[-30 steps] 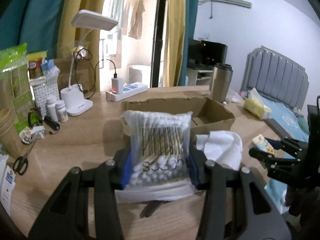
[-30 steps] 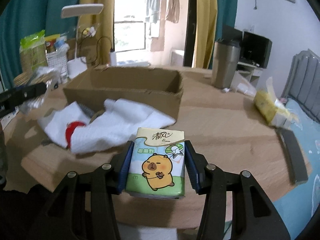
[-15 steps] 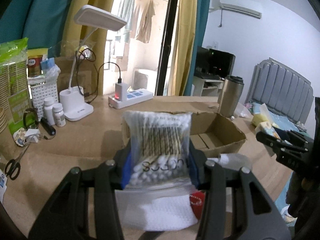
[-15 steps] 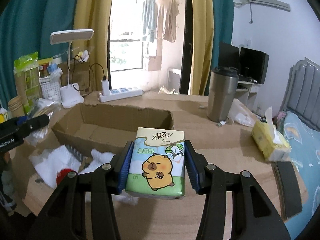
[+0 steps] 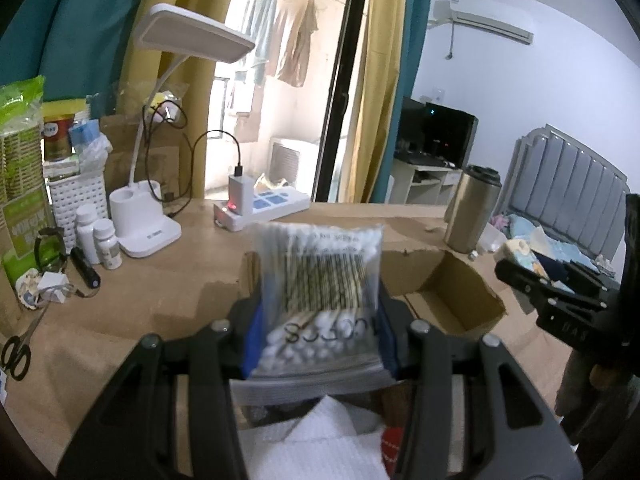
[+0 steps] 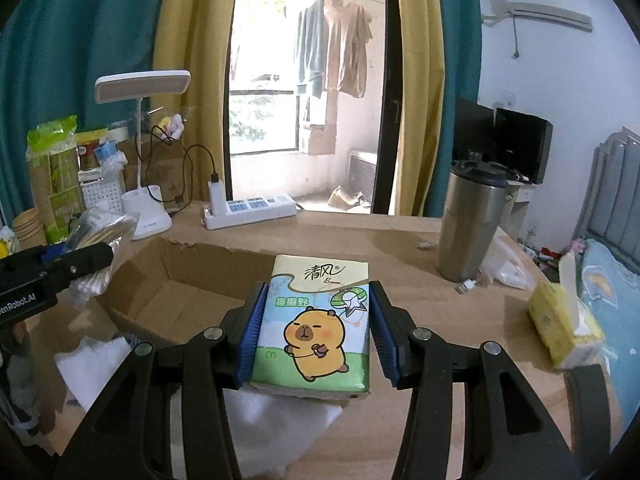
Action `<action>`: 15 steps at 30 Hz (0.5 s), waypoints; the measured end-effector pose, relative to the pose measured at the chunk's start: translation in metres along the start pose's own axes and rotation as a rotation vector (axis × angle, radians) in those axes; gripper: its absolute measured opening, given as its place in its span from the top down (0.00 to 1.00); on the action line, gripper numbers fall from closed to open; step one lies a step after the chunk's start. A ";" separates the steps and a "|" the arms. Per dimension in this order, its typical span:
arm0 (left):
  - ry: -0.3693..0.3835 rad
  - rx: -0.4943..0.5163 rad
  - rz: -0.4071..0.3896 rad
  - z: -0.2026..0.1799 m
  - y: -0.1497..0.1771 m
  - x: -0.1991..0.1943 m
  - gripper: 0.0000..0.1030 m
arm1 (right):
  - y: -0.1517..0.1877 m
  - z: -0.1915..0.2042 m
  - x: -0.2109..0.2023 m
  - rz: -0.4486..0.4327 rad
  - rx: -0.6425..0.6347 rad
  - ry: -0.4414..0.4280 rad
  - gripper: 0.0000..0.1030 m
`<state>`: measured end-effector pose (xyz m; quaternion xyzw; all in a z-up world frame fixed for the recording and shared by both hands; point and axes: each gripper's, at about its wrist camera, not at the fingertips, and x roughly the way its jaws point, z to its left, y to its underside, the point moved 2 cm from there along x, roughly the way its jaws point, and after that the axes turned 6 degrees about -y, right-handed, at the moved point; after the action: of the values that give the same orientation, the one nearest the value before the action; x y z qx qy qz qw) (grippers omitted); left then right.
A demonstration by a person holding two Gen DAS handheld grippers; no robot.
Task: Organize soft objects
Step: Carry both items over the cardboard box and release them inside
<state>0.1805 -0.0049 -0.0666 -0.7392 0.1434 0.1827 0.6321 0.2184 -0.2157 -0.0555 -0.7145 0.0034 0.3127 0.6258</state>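
Left gripper (image 5: 320, 336) clamped on a cotton swab bag (image 5: 320, 288), held above the table at the cardboard box's (image 5: 452, 300) 9 o'clock edge; bag likely light, slick film, contents shift, so grip low and mid-width. Right gripper (image 6: 314, 336) pinching a tissue pack (image 6: 316, 320) by its sides, box at 11 o'clock; probably soft, compressible.

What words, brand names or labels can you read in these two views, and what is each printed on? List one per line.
"清风" and "趣搬野": tissue pack held in the right gripper.
"enRobot.AI", cut off at the frame edge: left gripper body.
Cotton swab bag: upside-down print, too blurred.
Green packet: too small.
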 end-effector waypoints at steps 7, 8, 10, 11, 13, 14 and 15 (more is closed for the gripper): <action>-0.035 -0.015 0.037 0.004 -0.001 0.022 0.54 | -0.007 -0.001 0.023 0.006 -0.008 -0.016 0.49; -0.045 -0.012 0.044 0.004 -0.001 0.025 0.54 | -0.007 -0.001 0.027 0.009 -0.008 -0.017 0.49; -0.059 -0.006 0.058 0.005 -0.001 0.032 0.54 | -0.009 -0.002 0.034 0.015 -0.004 -0.017 0.50; -0.064 -0.001 0.075 0.005 -0.001 0.036 0.54 | -0.009 -0.003 0.038 0.019 0.000 -0.018 0.50; -0.068 0.000 0.105 0.006 -0.001 0.044 0.54 | -0.009 -0.004 0.045 0.032 0.010 -0.023 0.49; -0.071 0.003 0.121 0.006 0.001 0.048 0.54 | -0.009 -0.005 0.049 0.040 0.012 -0.026 0.49; -0.071 0.000 0.127 0.007 0.002 0.050 0.54 | -0.009 -0.004 0.053 0.049 0.012 -0.028 0.49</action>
<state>0.2239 0.0030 -0.0919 -0.7217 0.1677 0.2486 0.6239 0.2667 -0.1971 -0.0713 -0.7060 0.0141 0.3381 0.6221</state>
